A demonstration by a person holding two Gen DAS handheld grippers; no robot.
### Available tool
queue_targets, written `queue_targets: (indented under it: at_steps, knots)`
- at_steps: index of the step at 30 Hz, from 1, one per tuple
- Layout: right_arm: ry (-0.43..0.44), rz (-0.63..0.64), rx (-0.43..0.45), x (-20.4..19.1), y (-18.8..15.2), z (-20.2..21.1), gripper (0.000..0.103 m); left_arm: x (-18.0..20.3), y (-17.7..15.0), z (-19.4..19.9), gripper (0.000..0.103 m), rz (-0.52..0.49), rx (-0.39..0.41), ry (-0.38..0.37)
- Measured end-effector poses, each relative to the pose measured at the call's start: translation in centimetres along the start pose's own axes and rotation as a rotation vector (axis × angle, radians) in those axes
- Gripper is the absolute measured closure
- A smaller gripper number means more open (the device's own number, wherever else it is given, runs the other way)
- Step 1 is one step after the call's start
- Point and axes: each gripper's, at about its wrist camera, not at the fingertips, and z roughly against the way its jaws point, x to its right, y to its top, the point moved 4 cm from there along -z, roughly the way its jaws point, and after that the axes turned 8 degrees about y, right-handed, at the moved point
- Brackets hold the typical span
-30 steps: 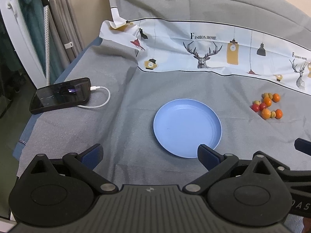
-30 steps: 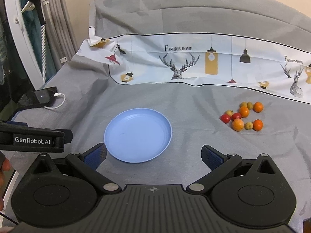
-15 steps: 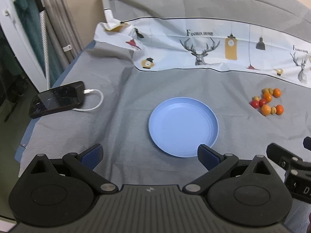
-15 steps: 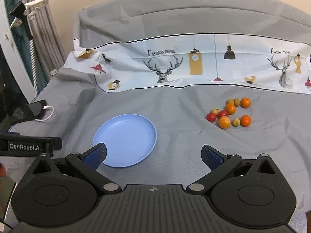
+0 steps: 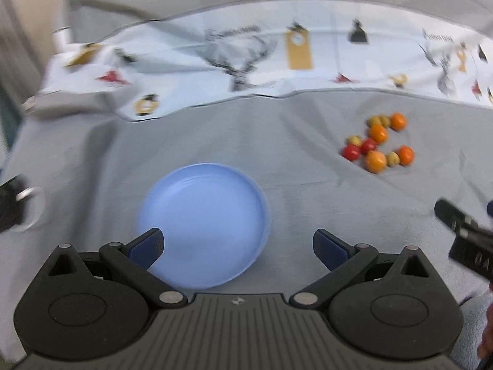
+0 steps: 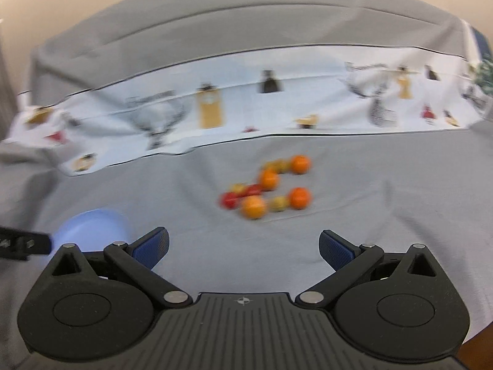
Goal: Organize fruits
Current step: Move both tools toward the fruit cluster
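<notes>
Plainly, at lower left of the left view the left gripper (image 5: 237, 243) gapes wide and empty over the bare blue plate (image 5: 209, 191), seemingly guarding the drop spot. Further right, the right gripper (image 6: 243, 245), equally wide and empty, faces the fruits (image 6: 268, 186) clustered mid-frame on the grey cloth (image 6: 385, 203), likely lining up a first pick.

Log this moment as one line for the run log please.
left tongs open, above blue plate | right tongs open, facing fruit cluster | plate holds no fruit | fruits on grey cloth
</notes>
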Motion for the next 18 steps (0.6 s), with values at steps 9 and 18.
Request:
queue_targets:
  at_steps: [9, 18]
  knots:
    - [-0.14, -0.092, -0.048, 8.7, 0.6, -10.2, 0.0, 9.2, 5.5, -11.1, 0.0, -0.132, -0.101, -0.049]
    - [-0.11, -0.057, -0.107, 11.0, 1.5, -20.2, 0.0, 15.0, 10.0, -20.5, 0.0, -0.217, -0.128, -0.044]
